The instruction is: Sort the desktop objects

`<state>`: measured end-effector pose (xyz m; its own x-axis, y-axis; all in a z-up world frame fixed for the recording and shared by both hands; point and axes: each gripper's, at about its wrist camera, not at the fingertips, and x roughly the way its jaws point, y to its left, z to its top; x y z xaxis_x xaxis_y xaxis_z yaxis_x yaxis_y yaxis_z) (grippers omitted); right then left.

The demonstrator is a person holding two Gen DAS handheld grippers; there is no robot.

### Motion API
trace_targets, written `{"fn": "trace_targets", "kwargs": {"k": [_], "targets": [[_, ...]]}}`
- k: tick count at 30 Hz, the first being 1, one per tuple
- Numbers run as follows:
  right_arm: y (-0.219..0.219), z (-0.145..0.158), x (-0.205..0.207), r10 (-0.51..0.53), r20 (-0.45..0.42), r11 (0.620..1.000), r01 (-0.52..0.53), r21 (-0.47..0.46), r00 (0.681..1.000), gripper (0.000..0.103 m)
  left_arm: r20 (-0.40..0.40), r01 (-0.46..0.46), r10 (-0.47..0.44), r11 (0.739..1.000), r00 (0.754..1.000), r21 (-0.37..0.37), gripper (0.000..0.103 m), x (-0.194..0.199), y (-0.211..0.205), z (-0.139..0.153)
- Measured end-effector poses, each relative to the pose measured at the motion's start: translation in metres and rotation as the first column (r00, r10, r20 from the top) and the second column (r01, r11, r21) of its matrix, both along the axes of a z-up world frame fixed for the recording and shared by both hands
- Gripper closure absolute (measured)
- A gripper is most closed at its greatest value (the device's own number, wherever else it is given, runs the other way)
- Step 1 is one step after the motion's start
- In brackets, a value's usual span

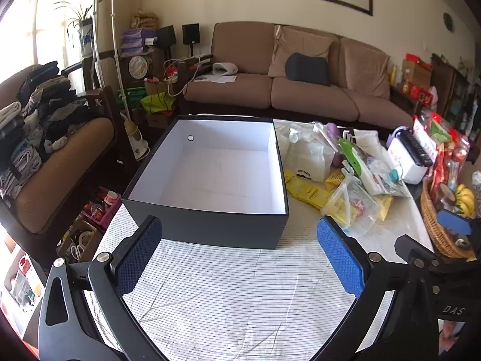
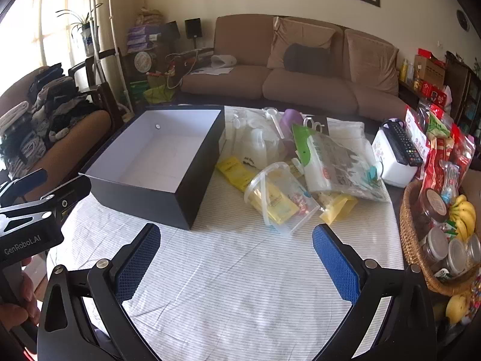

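Observation:
A dark box (image 1: pixel 207 225) (image 2: pixel 150 201) with a white inside stands open and empty on the striped tablecloth. To its right lies a heap of clear bags and packets (image 1: pixel 345 174) (image 2: pixel 300 174), with yellow sachets (image 2: pixel 237 171) among them. My left gripper (image 1: pixel 239 255) hovers open just before the box's near wall, nothing between its fingers. My right gripper (image 2: pixel 236 258) is open over bare cloth, short of the nearest clear bag (image 2: pixel 279 201). The left tool (image 2: pixel 27 228) shows at the left edge of the right wrist view, with a hand below it.
A white device with a black remote on top (image 2: pixel 396 153) sits at the right. A wicker basket (image 2: pixel 412 240) with jars and bananas stands at the table's right edge, snack bags (image 2: pixel 439 150) behind it. A sofa (image 1: pixel 285 90) and a clothes-laden armchair (image 1: pixel 45 150) surround the table.

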<state>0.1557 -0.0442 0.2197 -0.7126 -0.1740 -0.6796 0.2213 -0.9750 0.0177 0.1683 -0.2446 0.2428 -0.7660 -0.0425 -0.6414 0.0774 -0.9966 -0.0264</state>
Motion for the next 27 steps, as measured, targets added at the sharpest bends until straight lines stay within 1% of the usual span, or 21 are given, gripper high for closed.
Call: {"fn": "trace_targets", "kwargs": {"k": [5,8,12,17,20,23,27], "targets": [[-0.004,-0.003,0.000,-0.002,-0.004,1.000,0.002,0.010,1.000,0.000,-0.005,-0.006,0.006,1.000,1.000,-0.003,0.000,0.001,-0.008,-0.001],[0.000,-0.008,-0.005,-0.027,-0.006,0.999,0.028,0.041,1.000,0.000,0.004,-0.002,0.002,1.000,1.000,-0.002,0.000,-0.002,-0.008,-0.008],[0.017,-0.014,-0.010,-0.060,0.003,0.998,0.060,0.025,0.998,0.000,0.016,0.007,-0.007,1.000,1.000,0.002,0.000,-0.010,-0.004,-0.019],[0.043,-0.022,-0.026,-0.104,0.013,0.994,0.104,0.014,0.994,0.000,0.032,0.037,-0.038,0.999,0.999,0.029,0.000,-0.024,0.008,-0.037],[0.067,-0.027,-0.037,-0.148,0.031,0.989,0.149,-0.023,0.989,0.000,0.028,0.066,-0.067,0.997,0.997,0.034,0.000,-0.034,0.018,-0.046],[0.095,-0.034,-0.053,-0.177,0.080,0.977,0.185,-0.107,0.981,0.000,0.008,0.101,-0.102,0.994,0.995,0.044,0.000,-0.046,0.027,-0.055],[0.116,-0.042,-0.079,-0.200,0.153,0.959,0.225,-0.172,0.968,0.000,-0.017,0.170,-0.170,0.981,0.985,0.098,0.000,-0.065,0.039,-0.070]]}}
